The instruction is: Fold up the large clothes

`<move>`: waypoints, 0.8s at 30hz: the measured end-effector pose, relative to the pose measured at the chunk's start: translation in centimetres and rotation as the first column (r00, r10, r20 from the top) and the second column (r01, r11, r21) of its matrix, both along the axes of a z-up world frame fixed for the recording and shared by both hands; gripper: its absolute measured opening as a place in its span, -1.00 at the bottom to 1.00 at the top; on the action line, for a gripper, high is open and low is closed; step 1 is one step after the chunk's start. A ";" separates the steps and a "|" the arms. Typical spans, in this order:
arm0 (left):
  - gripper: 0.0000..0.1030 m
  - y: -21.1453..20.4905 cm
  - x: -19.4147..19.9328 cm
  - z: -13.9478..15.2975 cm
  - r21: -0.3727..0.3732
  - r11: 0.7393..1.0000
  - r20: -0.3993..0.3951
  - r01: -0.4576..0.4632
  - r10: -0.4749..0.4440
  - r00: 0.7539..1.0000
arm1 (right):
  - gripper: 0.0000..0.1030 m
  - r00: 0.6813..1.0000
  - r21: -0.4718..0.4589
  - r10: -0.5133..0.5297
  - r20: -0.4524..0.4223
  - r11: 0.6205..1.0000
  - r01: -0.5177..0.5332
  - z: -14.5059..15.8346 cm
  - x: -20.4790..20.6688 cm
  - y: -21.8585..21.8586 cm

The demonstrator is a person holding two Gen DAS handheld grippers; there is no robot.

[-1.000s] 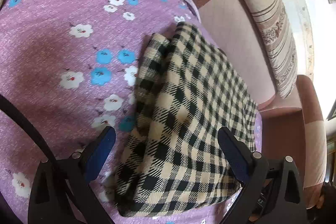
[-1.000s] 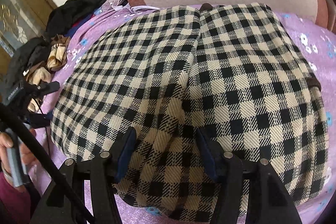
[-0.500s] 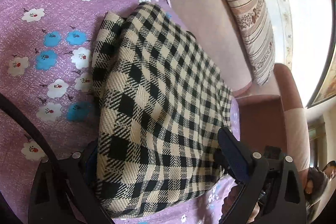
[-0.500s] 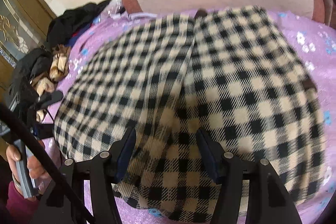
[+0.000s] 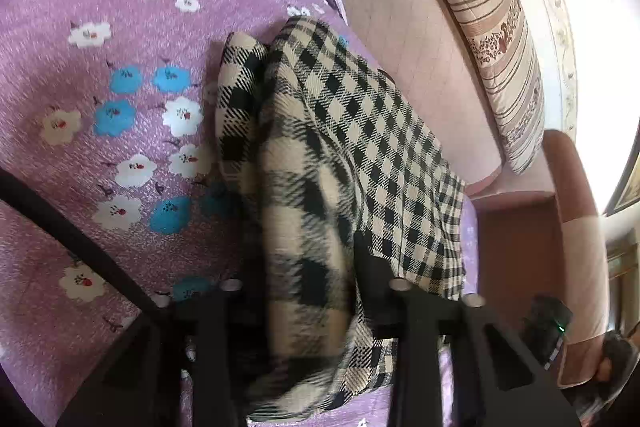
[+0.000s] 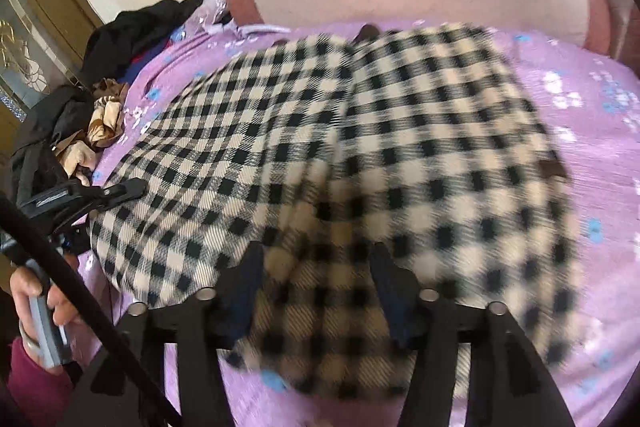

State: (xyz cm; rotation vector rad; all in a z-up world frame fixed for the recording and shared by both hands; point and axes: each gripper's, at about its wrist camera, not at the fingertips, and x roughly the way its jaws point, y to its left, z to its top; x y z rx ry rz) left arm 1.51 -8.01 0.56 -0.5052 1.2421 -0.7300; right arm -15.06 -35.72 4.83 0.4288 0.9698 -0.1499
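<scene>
- Since a second ago my left gripper (image 5: 308,267) has gone from wide open over the cloth to pinching in on it; its jaws are closing right now, with a thick bunched fold of the checked garment (image 5: 360,147) between them.
- Over on the left of the left wrist view I see the purple flowered bedspread (image 5: 100,87), bare apart from its blue and white blossoms.
- Centre of that view: the black-and-cream garment lies folded on the bedspread, its near edge gathered up into my left jaws (blurred there, so I can't make out the layers).
- Further right, a padded pink headboard (image 5: 420,47) with a striped bolster pillow (image 5: 500,47) lying along its top.
- Switching to the right wrist view, far left: a hand (image 6: 36,291) grips the grey handle of the left gripper, whose black fingertip reaches to the garment's left edge.
- Behind it, a heap of dark clothes (image 6: 132,31) and a brown-and-cream bundle (image 6: 104,115) on the bed.
- Centre: my right gripper (image 6: 316,287) is clamped on a raised hump of the garment (image 6: 240,147), cloth filling the gap between the pads.
- Right side: the garment spreads out (motion-blurred) over the bedspread.
</scene>
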 end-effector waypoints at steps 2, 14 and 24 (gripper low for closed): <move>-0.47 -0.3 -0.2 0.7 0.018 1.000 0.023 0.010 -0.010 1.000 | 0.21 1.000 0.006 -0.013 0.008 1.000 0.013 0.5 -1.5 -0.5; -0.63 -8.5 -5.1 11.4 0.136 0.980 0.243 0.143 -0.173 0.954 | 0.29 0.950 0.232 -0.288 0.118 0.939 0.255 1.7 -8.9 -9.2; -0.46 -29.4 -12.4 5.4 0.128 0.848 0.144 0.515 -0.529 0.836 | 0.31 0.870 0.217 -0.479 0.117 0.867 0.448 2.4 -12.8 -15.3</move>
